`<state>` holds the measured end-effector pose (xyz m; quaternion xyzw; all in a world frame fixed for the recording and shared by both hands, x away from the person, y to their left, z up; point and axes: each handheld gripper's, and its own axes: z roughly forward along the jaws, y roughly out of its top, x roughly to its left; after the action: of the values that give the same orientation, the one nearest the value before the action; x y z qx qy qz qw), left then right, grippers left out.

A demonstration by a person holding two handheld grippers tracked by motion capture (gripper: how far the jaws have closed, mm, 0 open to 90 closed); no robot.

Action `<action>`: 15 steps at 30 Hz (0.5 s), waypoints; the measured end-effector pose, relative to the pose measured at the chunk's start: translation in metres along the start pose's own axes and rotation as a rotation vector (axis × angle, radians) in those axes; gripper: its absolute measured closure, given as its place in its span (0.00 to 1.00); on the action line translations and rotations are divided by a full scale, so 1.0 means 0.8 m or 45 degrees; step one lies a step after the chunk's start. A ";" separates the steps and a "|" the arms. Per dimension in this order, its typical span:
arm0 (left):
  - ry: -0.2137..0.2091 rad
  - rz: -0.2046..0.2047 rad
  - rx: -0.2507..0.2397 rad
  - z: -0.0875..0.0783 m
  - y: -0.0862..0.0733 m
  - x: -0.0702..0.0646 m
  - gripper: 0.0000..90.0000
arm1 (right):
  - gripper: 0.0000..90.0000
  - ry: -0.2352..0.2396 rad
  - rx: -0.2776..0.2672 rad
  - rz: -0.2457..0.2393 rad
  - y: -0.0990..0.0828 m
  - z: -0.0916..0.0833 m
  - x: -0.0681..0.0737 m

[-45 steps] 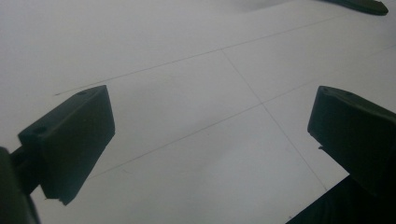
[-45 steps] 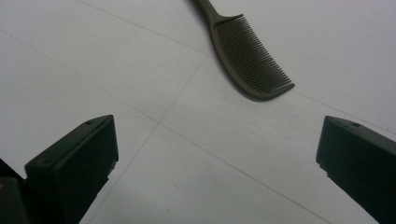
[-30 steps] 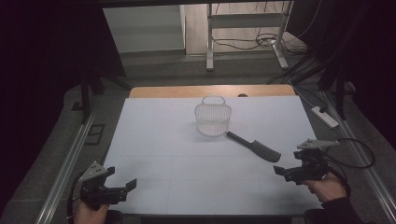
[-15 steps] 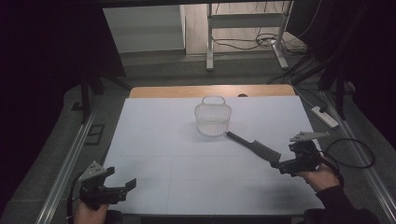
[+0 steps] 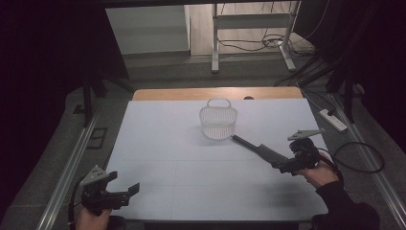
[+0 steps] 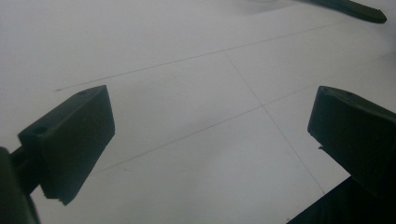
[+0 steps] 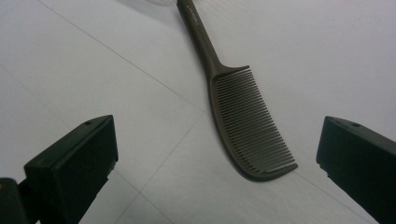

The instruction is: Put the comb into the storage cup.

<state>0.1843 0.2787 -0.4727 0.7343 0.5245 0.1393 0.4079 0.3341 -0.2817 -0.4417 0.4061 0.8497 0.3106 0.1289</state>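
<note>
Broadly, the wide white-covered desk (image 5: 191,172) carried a small translucent ribbed plastic basket with a loop handle (image 5: 218,120) toward its far middle, and a dark grey plastic comb with a long slim handle (image 7: 243,116) lay flat just in front of it and to the right, handle tip touching or nearly touching the basket's base, toothed end toward the person. The right hand-held gripper (image 5: 282,166) hung low at that toothed end with its jaws spread wide and nothing between them; the left hand-held gripper (image 5: 125,192) rested at the near left corner, well apart from both things, jaws likewise parted and empty. To take the comb well, I judged the right hand should centre the jaws across the solid spine beside the teeth, come down until the pads meet the desk, and close squarely so the thin piece does not skid or flip. Some embossed lettering ran along the comb's handle, too small to read.
</note>
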 end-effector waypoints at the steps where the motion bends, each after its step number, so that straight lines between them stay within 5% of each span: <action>1: 0.000 -0.003 -0.002 0.000 0.000 0.000 0.01 | 0.00 0.000 0.003 -0.004 0.001 0.002 0.000; 15: -0.001 -0.009 -0.003 0.000 0.000 0.001 0.01 | 0.00 0.022 0.008 -0.039 0.025 0.024 -0.006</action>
<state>0.1845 0.2791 -0.4728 0.7322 0.5266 0.1381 0.4093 0.3584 -0.2673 -0.4443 0.3908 0.8578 0.3095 0.1250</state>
